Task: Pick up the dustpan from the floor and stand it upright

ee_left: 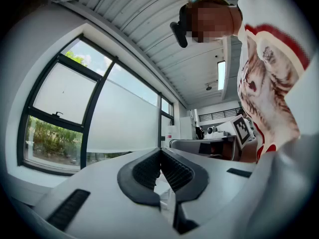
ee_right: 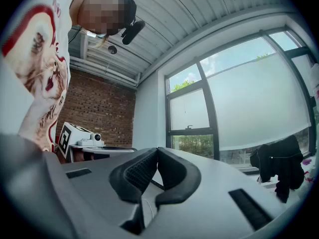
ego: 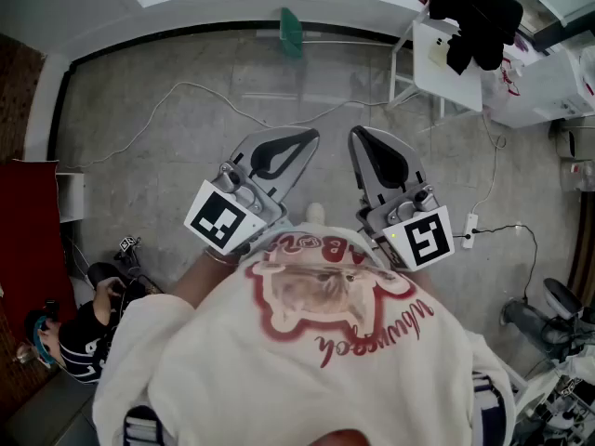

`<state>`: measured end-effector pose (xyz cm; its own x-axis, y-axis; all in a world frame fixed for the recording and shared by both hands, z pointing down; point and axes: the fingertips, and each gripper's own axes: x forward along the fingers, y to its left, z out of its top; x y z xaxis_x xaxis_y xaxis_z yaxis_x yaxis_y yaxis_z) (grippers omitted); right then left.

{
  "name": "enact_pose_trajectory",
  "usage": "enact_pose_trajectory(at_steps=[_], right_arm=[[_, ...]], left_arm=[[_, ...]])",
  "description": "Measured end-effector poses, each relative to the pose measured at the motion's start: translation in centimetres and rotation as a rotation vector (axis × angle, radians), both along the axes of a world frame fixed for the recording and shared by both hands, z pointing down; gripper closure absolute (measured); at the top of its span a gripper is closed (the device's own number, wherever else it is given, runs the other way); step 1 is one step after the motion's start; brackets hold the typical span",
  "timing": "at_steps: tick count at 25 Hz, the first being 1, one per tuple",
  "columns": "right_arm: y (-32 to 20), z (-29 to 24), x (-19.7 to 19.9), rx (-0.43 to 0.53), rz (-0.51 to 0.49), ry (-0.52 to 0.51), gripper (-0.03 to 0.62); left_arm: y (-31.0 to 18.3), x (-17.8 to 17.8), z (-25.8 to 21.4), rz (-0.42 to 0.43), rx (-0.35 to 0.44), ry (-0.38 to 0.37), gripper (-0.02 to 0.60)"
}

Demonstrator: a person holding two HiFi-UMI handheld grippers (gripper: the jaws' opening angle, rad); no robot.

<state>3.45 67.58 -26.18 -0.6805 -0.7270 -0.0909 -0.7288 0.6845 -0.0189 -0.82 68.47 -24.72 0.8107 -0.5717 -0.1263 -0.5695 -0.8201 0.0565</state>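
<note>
While the grey left gripper (ego: 302, 143) and grey right gripper (ego: 364, 143) hang empty, jaws pressed together, the small green plastic dustpan (ego: 291, 32) sits well ahead by the far wall. Reaching it comes next, and the jaws must spread.

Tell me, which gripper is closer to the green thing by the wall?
The left gripper, at the head view's left. Its closed tips sit almost straight below the green thing, likely the dustpan; the right gripper is farther off to the side.

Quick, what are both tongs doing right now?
Left tongs: closed, holding nothing.
Right tongs: closed, holding nothing.
</note>
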Motion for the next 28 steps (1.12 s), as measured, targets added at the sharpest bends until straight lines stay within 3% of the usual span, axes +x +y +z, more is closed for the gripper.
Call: enact_pose_trajectory(at_steps=[23, 28], right_arm=[[-0.3, 1.0, 0.7, -0.005, 0.002, 0.016, 0.569], [-1.2, 0.6, 2.4, -0.019, 0.030, -0.030, 0.569]], left_arm=[[-0.3, 0.2, 0.5, 0.009, -0.009, -0.002, 0.562], [-1.0, 1.7, 0.8, 0.012, -0.019, 0.003, 0.563]])
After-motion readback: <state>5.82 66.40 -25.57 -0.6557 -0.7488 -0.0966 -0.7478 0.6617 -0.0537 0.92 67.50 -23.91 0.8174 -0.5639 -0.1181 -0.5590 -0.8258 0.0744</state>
